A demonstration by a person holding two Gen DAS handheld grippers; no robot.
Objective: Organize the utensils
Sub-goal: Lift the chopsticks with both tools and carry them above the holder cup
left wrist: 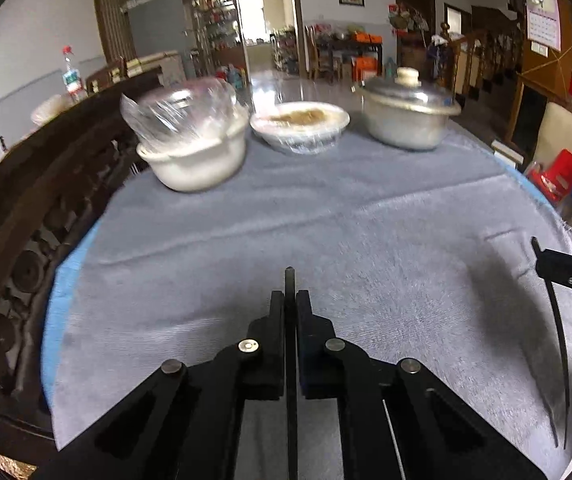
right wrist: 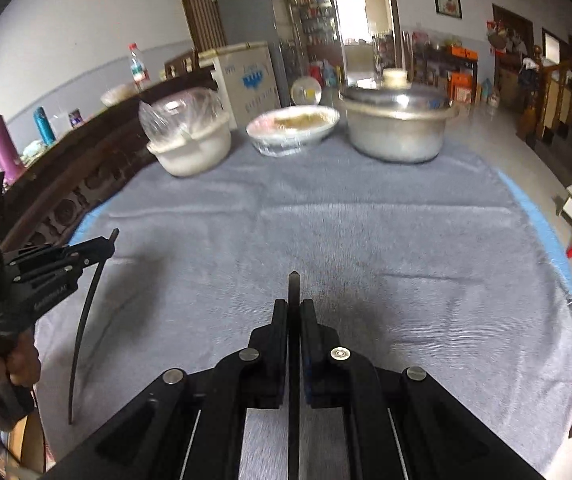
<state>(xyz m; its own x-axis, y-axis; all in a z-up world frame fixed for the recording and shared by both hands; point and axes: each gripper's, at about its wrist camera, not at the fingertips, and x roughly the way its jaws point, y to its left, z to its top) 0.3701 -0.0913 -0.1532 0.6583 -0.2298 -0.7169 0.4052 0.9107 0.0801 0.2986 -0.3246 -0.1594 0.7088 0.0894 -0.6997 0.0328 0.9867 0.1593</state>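
Both claws are gripping thin dark chopsticks: left claw point(left wrist: 291, 300) pinching one chopstick point(left wrist: 290, 280), right claw point(right wrist: 294, 306) pinching another chopstick point(right wrist: 293, 284), above the towel-covered desk point(left wrist: 326, 216). Probably light, stiff, slippery; mid-shaft hold seems safest.

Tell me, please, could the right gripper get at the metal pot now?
Likely yes: only bare grey cloth lies between the right gripper and the metal pot, though its jaws are shut on a black chopstick.
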